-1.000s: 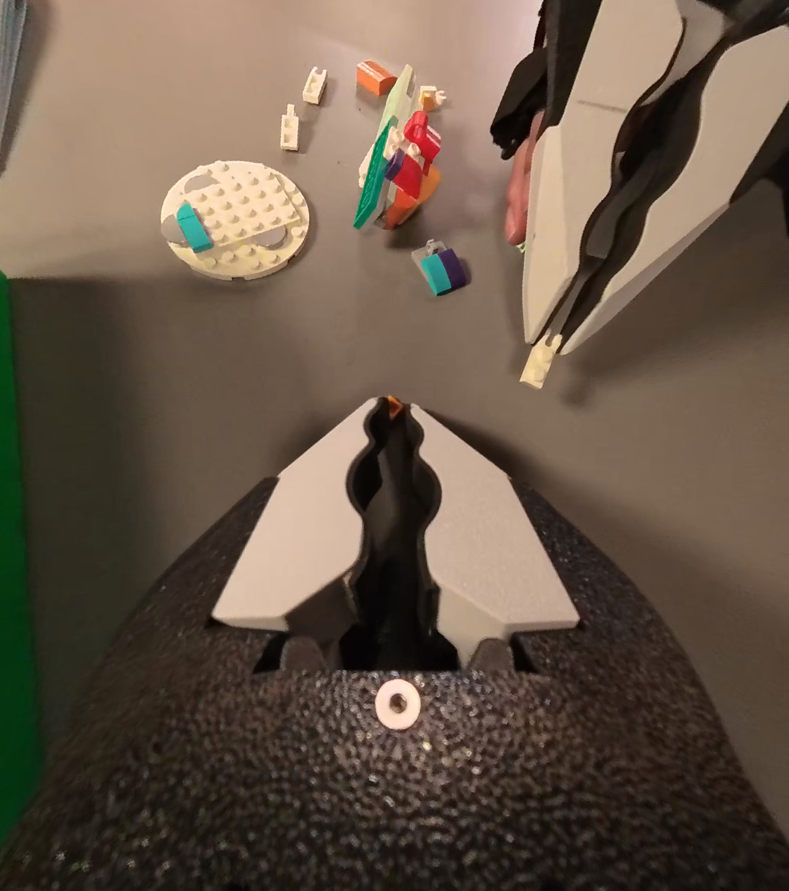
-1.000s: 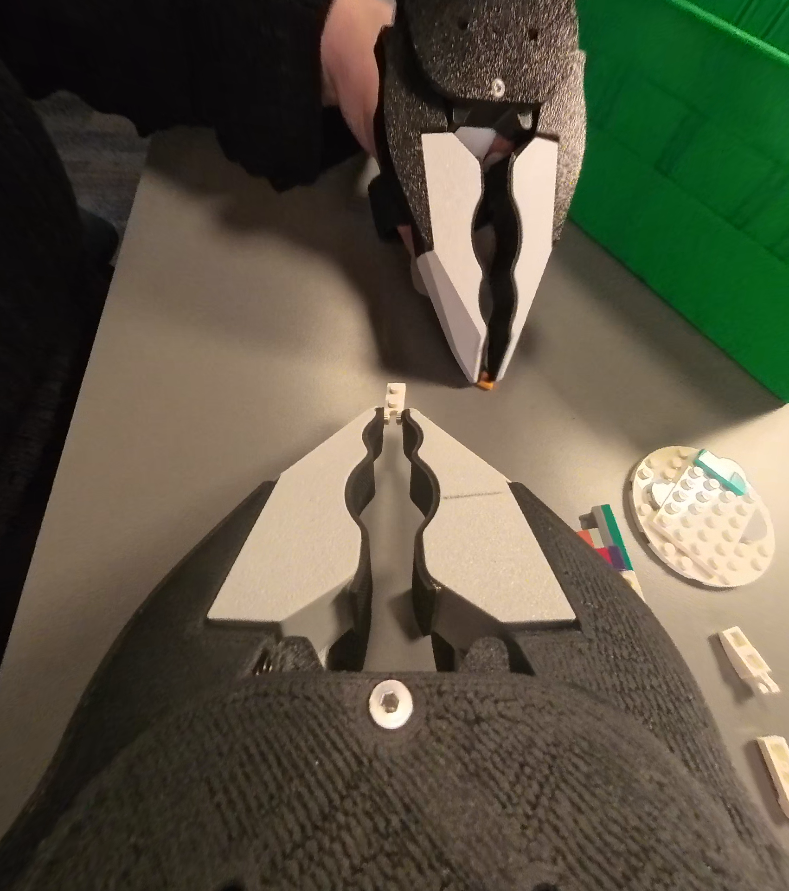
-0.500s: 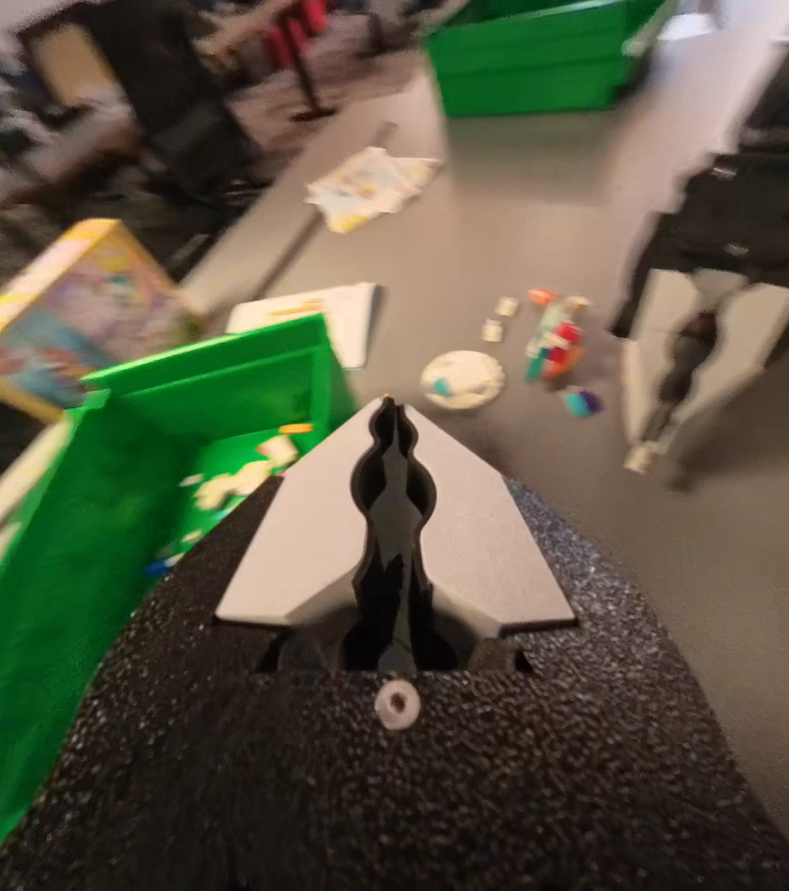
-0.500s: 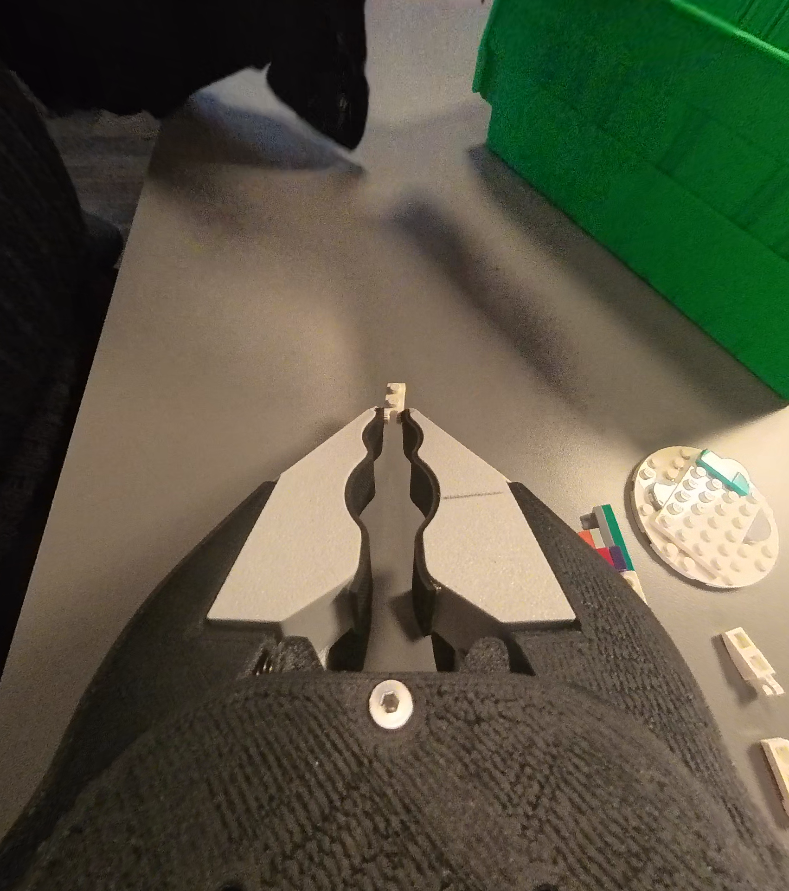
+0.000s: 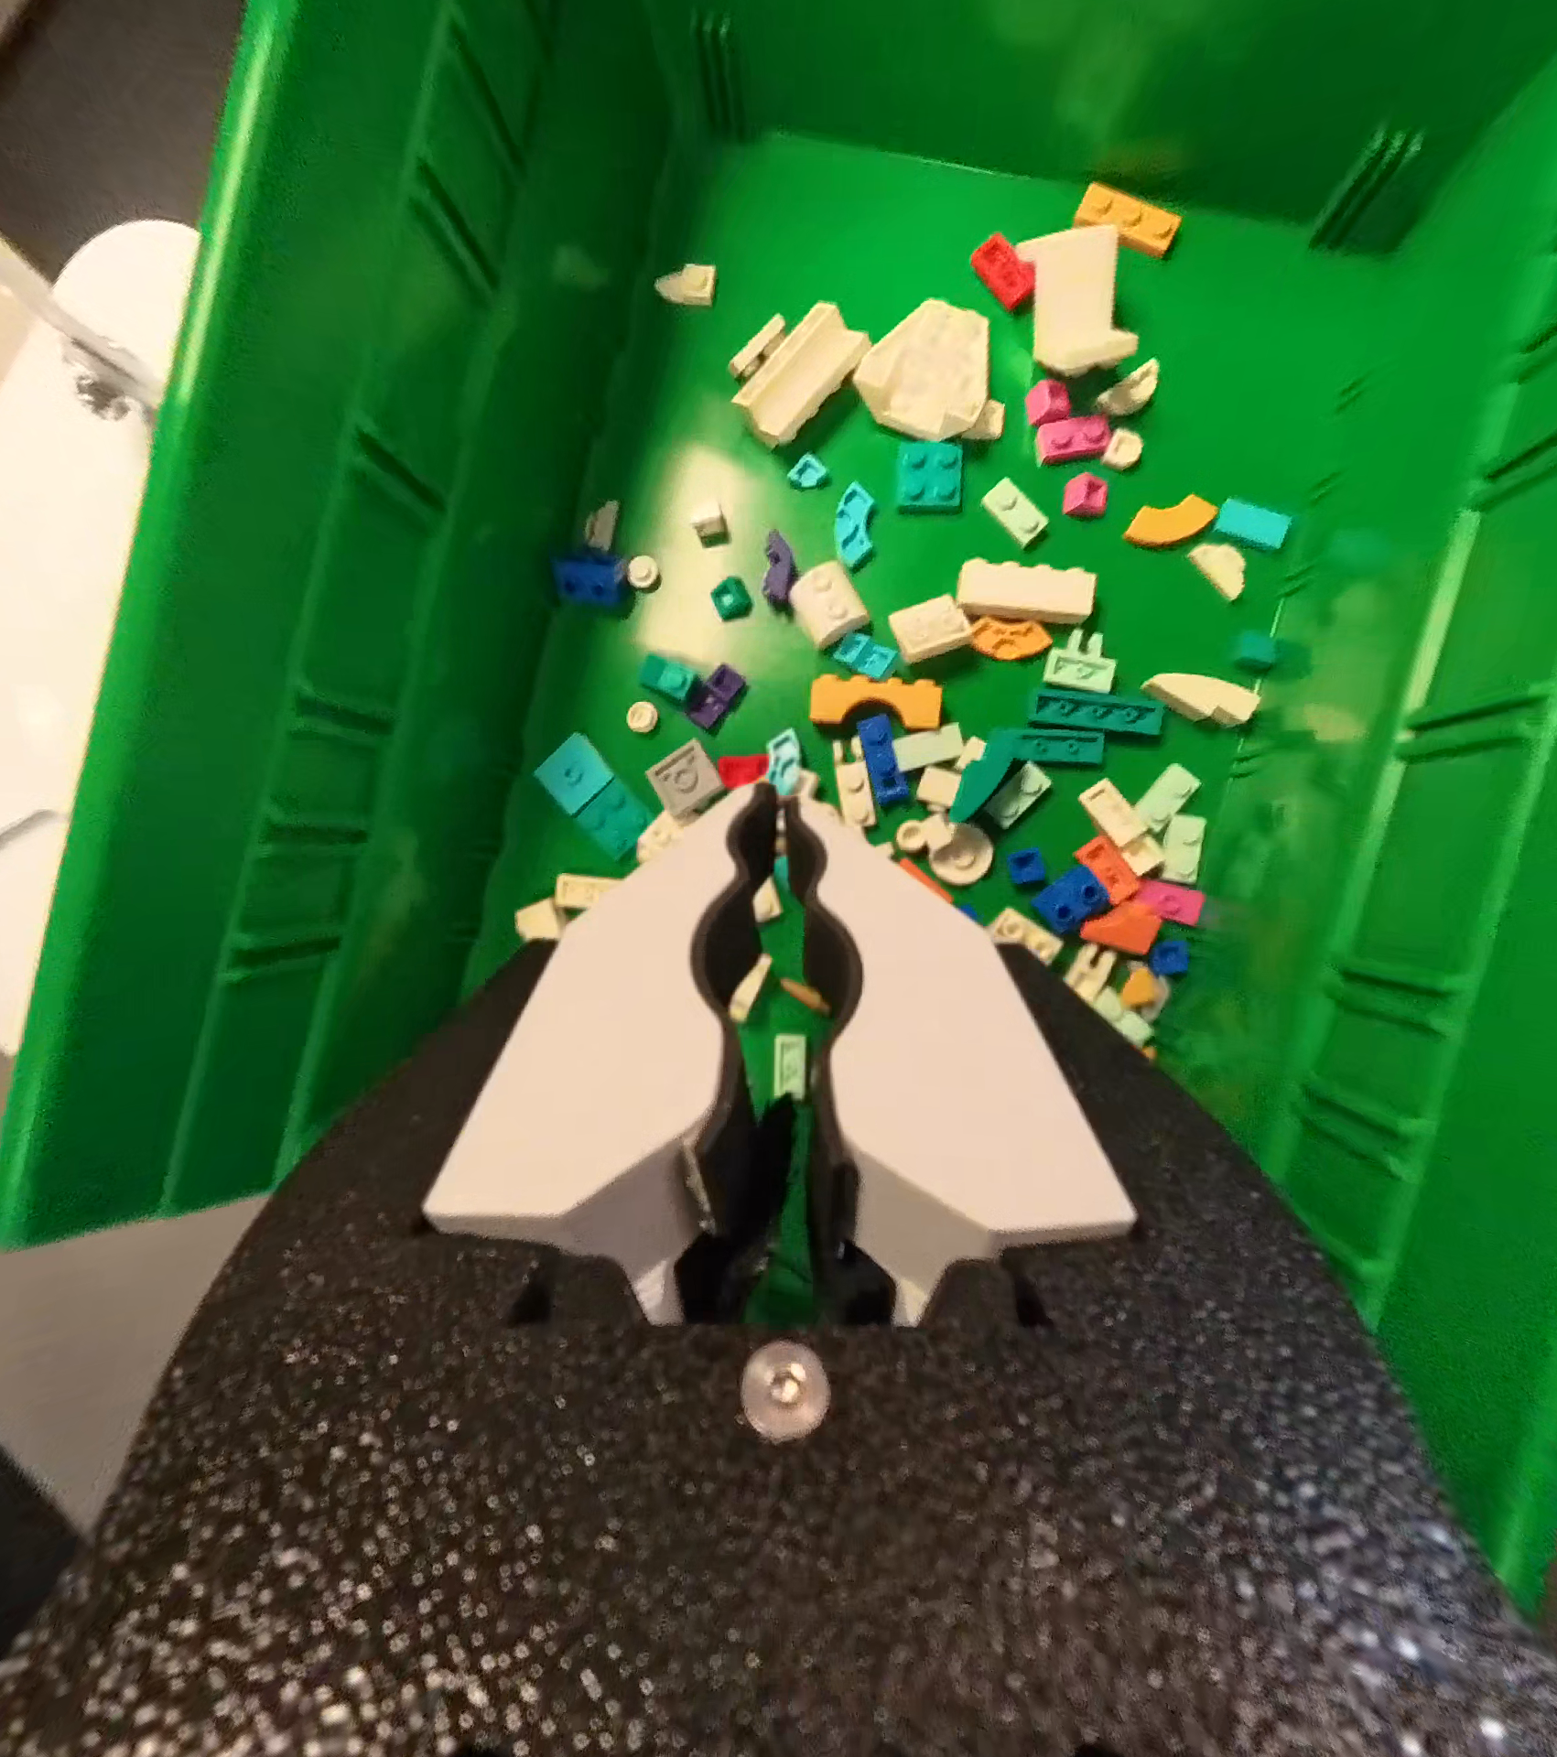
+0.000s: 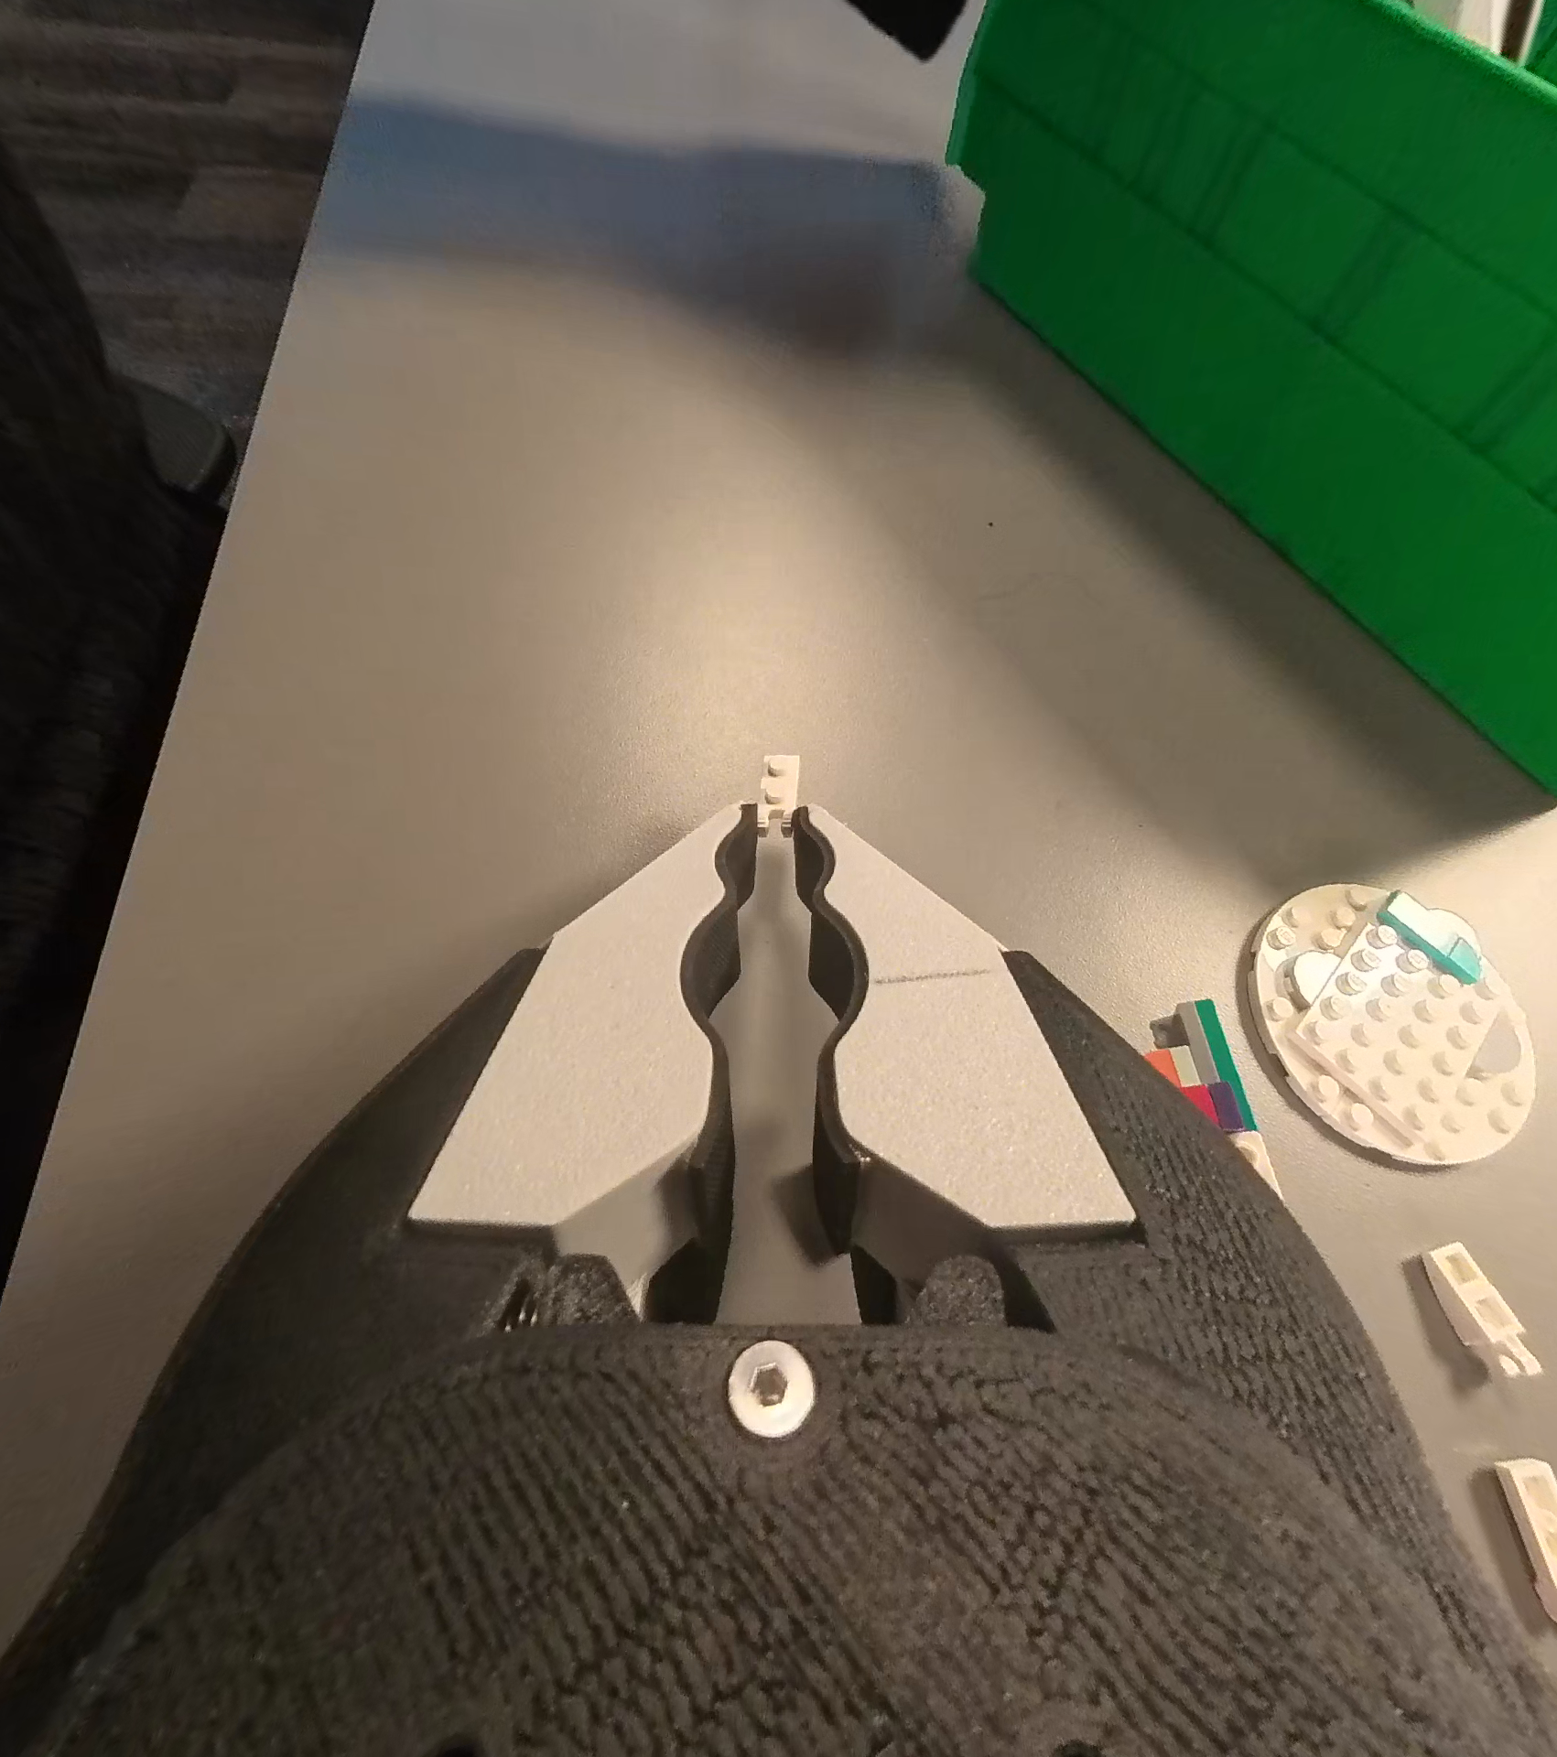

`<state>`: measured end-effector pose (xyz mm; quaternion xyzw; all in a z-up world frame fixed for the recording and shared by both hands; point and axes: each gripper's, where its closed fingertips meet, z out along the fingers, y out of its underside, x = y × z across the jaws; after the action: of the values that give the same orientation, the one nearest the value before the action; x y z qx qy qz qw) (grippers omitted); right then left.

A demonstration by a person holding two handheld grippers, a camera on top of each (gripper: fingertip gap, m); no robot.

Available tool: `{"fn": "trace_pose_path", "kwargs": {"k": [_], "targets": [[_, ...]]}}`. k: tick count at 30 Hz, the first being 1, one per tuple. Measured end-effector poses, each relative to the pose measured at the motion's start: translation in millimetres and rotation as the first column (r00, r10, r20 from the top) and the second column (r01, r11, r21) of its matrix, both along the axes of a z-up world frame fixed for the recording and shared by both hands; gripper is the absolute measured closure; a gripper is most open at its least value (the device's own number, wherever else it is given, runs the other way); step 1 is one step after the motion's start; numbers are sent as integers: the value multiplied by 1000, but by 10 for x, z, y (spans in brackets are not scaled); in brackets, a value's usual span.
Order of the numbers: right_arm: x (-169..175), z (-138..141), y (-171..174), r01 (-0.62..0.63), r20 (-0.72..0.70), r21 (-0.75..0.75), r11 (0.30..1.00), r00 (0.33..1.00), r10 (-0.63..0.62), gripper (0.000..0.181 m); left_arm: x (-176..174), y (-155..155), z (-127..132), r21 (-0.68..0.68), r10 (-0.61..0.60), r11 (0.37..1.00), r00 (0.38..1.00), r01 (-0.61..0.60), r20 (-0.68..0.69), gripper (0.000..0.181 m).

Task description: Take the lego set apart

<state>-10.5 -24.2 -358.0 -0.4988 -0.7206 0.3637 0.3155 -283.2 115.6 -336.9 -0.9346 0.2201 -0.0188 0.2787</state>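
Your left gripper [image 5: 782,808], nearly closed (load unclear), hangs over the bin [image 5: 356,666]; your right gripper [image 6: 777,825] pinches a white piece [image 6: 778,781]; the round plate [image 6: 1383,1036] remains assembled.

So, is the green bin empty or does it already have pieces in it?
Not empty. The left wrist view looks down into the green bin, and many loose lego pieces of different colours lie scattered over its floor.

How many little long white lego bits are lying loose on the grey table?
2. One long white lego piece lies right of the right gripper; the other long white piece lies nearer the camera. The gripper body may hide more.
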Motion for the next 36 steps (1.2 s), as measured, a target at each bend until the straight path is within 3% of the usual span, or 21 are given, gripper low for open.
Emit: {"fn": "trace_pose_path", "kwargs": {"k": [3, 9, 11, 13, 15, 17, 19, 23, 26, 29, 33, 36], "targets": [[-1, -3, 1, 1, 1, 0, 1000, 1000, -1, 175, 20, 77, -65, -30, 35, 999, 999, -34, 37, 178], [-1, 0, 0, 3, -4, 4, 1000, 1000, -3, 175, 11, -36, -278, -128, 58, 990, 998, -59, -14, 164], [-1, -9, -5, 1, -1, 16, 1000, 1000, -1, 175, -54, -50, -208, -87, 81, 993, 995, -85, -55, 160], [-2, -5, -2, 5, -7, 27, 1000, 1000, -5, 175, -71, -38, 201, 122, 124, 986, 987, -111, -106, 160], [-4, 18, 12, 16, -25, 33, 999, 1000, -15, 175, 221, -164, 772, 362, 98, 929, 994, -72, -52, 165], [-20, 68, 35, 30, -62, 43, 999, 998, -28, 175, 787, -442, 1245, 538, -59, 843, 997, 21, 54, 169], [-53, 145, 48, 39, -120, 67, 997, 992, -31, 175, 1414, -803, 1400, 603, -262, 784, 959, 145, 111, 170], [-103, 387, 41, 67, -308, 274, 959, 951, 22, 176, 2254, -1292, 960, 503, -438, 817, 870, 281, 227, 157], [-104, 548, 20, 122, -411, 432, 893, 908, 75, 175, 2511, -1355, 581, 374, -406, 894, 799, 246, 444, 144], [-101, 606, 30, 174, -445, 531, 830, 890, 98, 175, 2627, -1394, 477, 274, -340, 939, 674, 206, 656, 139], [-105, 631, -45, 167, -461, 567, 807, 876, 142, 176, 2647, -1401, 443, 241, -326, 945, 621, 219, 713, 151], [-104, 635, -74, 160, -464, 575, 802, 871, 159, 176, 2658, -1407, 421, 225, -326, 945, 615, 239, 718, 155]]}}
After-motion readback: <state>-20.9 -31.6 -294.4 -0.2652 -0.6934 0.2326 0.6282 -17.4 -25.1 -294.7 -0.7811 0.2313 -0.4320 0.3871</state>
